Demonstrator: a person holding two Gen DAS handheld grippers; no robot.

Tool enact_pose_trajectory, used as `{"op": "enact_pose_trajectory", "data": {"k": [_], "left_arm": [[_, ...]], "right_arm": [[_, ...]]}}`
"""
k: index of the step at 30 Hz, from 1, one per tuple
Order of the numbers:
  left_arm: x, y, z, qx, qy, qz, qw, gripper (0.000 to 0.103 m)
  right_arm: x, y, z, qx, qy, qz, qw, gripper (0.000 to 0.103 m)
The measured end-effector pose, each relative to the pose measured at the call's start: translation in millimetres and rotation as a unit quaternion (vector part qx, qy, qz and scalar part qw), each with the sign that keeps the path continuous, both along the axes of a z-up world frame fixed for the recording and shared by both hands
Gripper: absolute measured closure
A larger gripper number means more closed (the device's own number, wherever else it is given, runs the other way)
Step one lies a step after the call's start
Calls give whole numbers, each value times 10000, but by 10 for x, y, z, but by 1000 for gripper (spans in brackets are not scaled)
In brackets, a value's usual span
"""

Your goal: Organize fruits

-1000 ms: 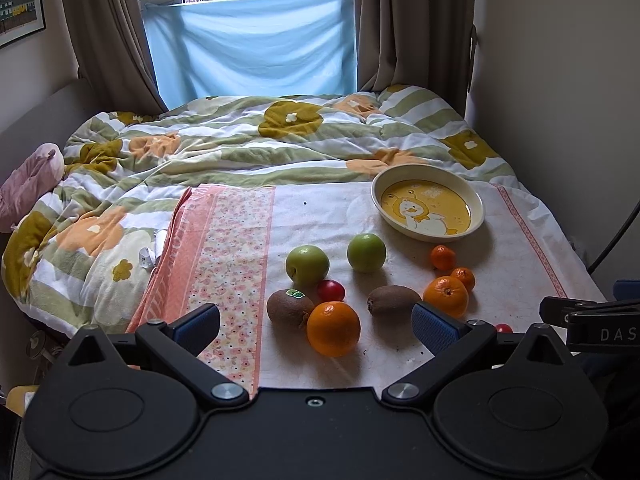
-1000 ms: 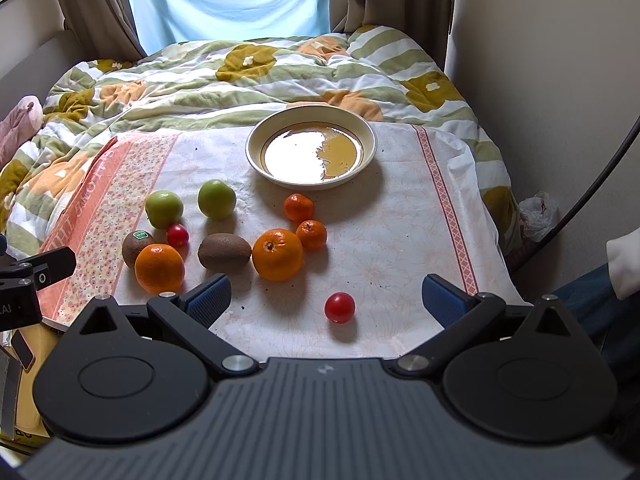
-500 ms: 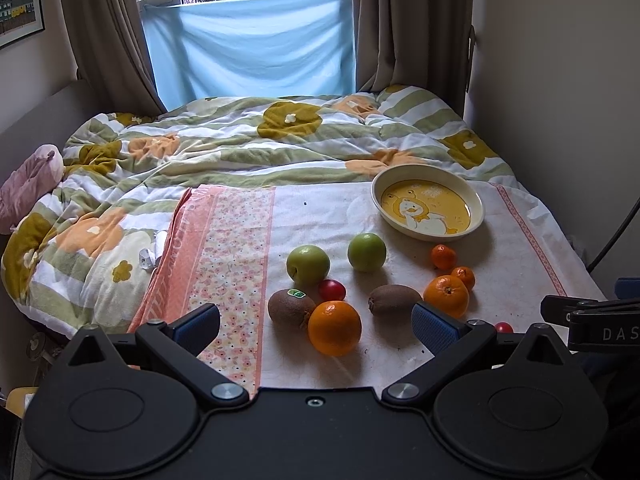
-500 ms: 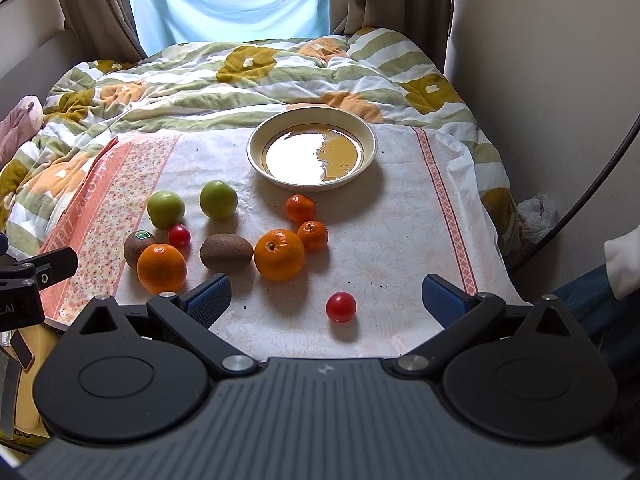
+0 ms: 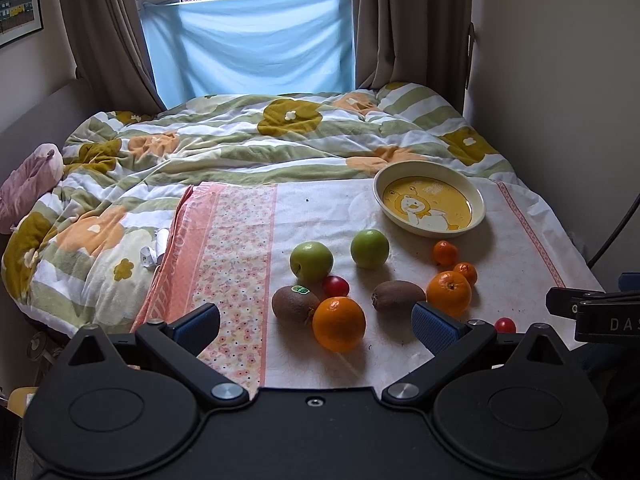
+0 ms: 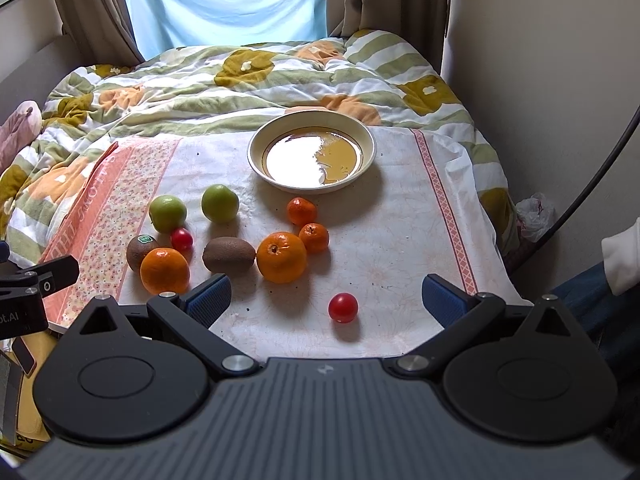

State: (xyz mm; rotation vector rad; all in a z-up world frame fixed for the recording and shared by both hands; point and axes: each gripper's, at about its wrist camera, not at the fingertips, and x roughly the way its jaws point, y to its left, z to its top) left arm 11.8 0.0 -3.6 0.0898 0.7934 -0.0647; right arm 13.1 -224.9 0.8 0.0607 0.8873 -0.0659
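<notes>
While both grippers hover spread wide, empty: red tomato (image 6: 343,307) lies just ahead of right gripper (image 6: 326,298), between fingers; orange (image 5: 339,323) centred before left gripper (image 5: 316,322).

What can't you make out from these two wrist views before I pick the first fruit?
- Plate picture: in the right wrist view, glare washes out most of it.
- Lone red tomato: in the left wrist view, the left gripper's finger hides its lower part.
- Stickered kiwi: in the right wrist view, the nearest orange covers its side.
- Sticker text: too small in both views.
</notes>
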Motion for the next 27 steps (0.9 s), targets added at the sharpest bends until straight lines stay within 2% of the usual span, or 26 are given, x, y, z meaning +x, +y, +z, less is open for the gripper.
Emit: {"op": "enact_pose_trajectory", "data": {"k": [4,8,11,16,23,27], "left_arm": [[39,46,-3,61,44,-112,9999,0],[115,102,-114,45,130,-282,9995,0],[165,136,-254,22,191,-386,9991,0],[255,93,-480,48,273,-394,9988,0],[432,-92,-847,240,409,-219,9986,2],[544,-194,-1057,263,538,-82,9982,10]], "right_arm": [[-3,33,63,47,-22,-16,10000,0],[-8,59,-11,-40,-177,-81,9998,0],[28,14,-114,122,-357,89,9993,0],[242,-72,-351,558,130,374,9977,0],[564,8,-743,51,233,857,9960,0],[750,-8,-903,151,309,1066,9937,0]]}}
